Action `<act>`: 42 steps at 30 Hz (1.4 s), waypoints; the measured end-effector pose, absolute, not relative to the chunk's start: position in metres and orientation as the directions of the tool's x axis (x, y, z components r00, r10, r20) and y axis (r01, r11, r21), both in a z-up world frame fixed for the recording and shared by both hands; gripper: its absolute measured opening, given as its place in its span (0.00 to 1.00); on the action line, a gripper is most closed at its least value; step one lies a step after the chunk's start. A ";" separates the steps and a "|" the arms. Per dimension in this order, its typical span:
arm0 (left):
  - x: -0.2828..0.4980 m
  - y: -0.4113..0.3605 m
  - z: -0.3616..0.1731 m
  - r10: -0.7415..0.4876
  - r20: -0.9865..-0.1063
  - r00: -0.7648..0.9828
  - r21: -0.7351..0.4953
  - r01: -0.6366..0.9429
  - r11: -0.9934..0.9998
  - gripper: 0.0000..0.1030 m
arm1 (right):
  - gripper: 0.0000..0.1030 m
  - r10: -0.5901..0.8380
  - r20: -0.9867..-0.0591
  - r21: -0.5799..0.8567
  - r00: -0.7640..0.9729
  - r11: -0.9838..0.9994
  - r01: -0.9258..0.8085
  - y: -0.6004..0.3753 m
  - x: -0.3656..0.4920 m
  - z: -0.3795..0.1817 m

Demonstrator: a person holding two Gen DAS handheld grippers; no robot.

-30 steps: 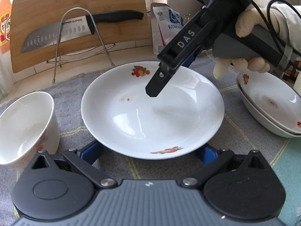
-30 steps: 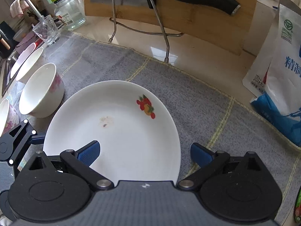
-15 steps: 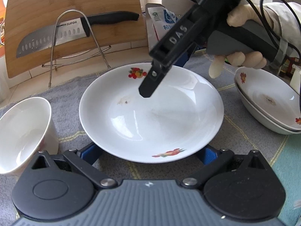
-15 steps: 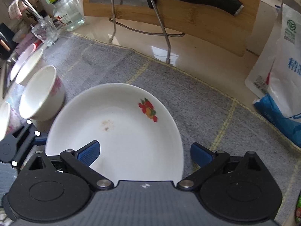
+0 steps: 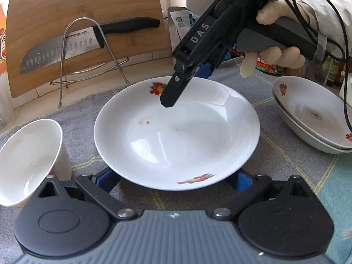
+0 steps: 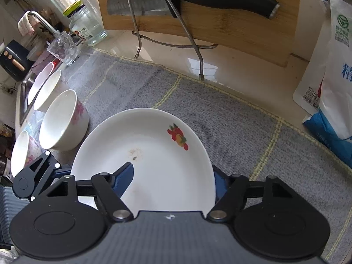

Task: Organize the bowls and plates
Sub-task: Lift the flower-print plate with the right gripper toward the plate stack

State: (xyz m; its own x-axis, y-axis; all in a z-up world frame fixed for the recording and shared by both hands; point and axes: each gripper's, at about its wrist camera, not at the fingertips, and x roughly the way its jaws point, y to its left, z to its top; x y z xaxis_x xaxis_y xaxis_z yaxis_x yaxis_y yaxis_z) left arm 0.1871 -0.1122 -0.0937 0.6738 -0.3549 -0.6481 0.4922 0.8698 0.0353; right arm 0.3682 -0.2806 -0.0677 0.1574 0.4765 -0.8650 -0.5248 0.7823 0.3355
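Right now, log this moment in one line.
right tongs: closing over plate rim | left tongs: open, closing slightly, at near rim | plate: on mat

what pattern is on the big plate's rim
Red and orange fruit sprigs on the white plate, clearest in the left wrist view.

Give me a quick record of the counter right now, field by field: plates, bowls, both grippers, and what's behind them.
plate in work: white plate with fruit print, on the grey mat
right gripper: jaws closing, the plate's rim between them
left gripper: jaws wide, closing slightly, at the plate's near edge, nothing gripped
stack: two plates nested, right side in the left wrist view
bowls: white bowls in a row left of the plate
behind: knife on a wire rack against a cutting board
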 end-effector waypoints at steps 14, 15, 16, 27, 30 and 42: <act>0.185 -0.111 -0.093 -0.362 -0.648 0.671 0.025 0.493 0.869 0.92 | 0.77 0.484 -0.860 0.342 0.160 0.780 -0.524 -0.281 0.369 -0.068; 0.185 -0.110 -0.093 -0.361 -0.648 0.670 0.026 0.494 0.869 0.92 | 0.77 0.481 -0.862 0.338 0.161 0.781 -0.526 -0.281 0.368 -0.068; 0.185 -0.110 -0.093 -0.361 -0.649 0.670 0.028 0.494 0.869 0.92 | 0.77 0.478 -0.863 0.333 0.162 0.780 -0.529 -0.280 0.368 -0.068; 0.184 -0.109 -0.089 -0.372 -0.648 0.664 0.028 0.510 0.860 0.92 | 0.77 0.478 -0.862 0.338 0.171 0.792 -0.509 -0.284 0.363 -0.064; 0.183 -0.108 -0.087 -0.375 -0.648 0.663 0.032 0.515 0.857 0.92 | 0.77 0.490 -0.854 0.351 0.173 0.790 -0.502 -0.287 0.362 -0.061; 0.172 -0.110 -0.073 -0.397 -0.637 0.660 0.063 0.559 0.827 0.92 | 0.77 0.512 -0.829 0.367 0.226 0.801 -0.473 -0.302 0.339 -0.037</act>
